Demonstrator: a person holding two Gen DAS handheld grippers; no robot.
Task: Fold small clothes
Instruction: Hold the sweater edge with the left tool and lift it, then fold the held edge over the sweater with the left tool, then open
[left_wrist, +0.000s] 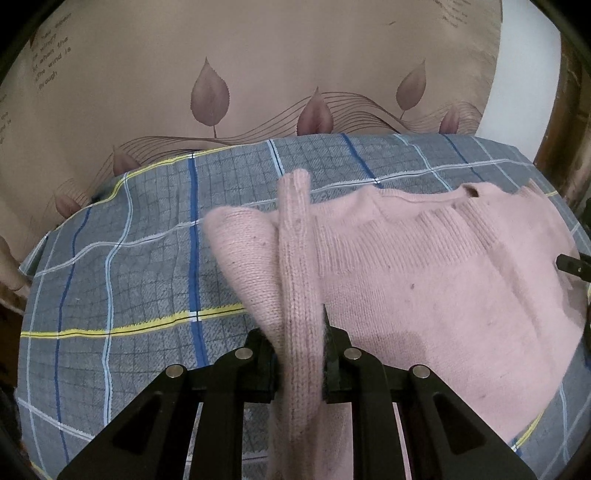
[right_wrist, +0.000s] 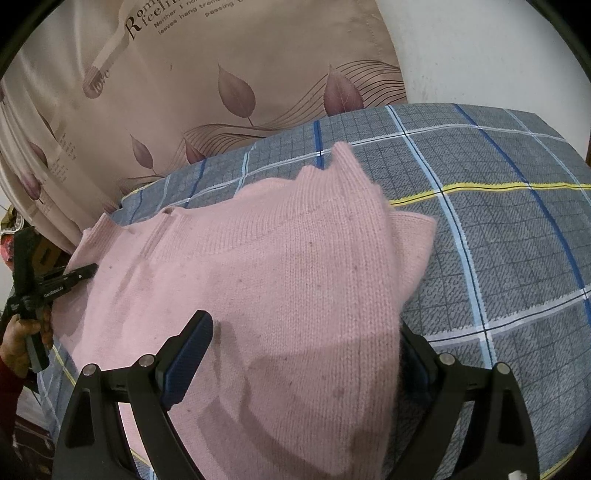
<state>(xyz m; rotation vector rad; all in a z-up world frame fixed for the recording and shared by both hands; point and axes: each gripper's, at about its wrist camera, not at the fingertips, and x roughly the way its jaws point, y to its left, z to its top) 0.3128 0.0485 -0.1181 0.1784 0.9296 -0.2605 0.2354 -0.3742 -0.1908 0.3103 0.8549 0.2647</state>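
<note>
A pink knitted sweater (left_wrist: 424, 280) lies on a grey checked cloth (left_wrist: 129, 266). My left gripper (left_wrist: 300, 350) is shut on a sleeve of the sweater (left_wrist: 295, 236), which stands up between the fingers, lifted above the cloth. In the right wrist view the sweater (right_wrist: 280, 266) fills the middle. My right gripper (right_wrist: 306, 354) is open, with sweater fabric lying between its fingers (right_wrist: 192, 347). The left gripper also shows in the right wrist view (right_wrist: 79, 275) at the sweater's left edge, held by a hand.
The checked cloth (right_wrist: 498, 240) covers a raised padded surface. A beige curtain with leaf print (left_wrist: 221, 74) hangs behind it. A white wall (right_wrist: 480, 48) stands at the back right. A dark wooden frame (left_wrist: 569, 122) is at the right edge.
</note>
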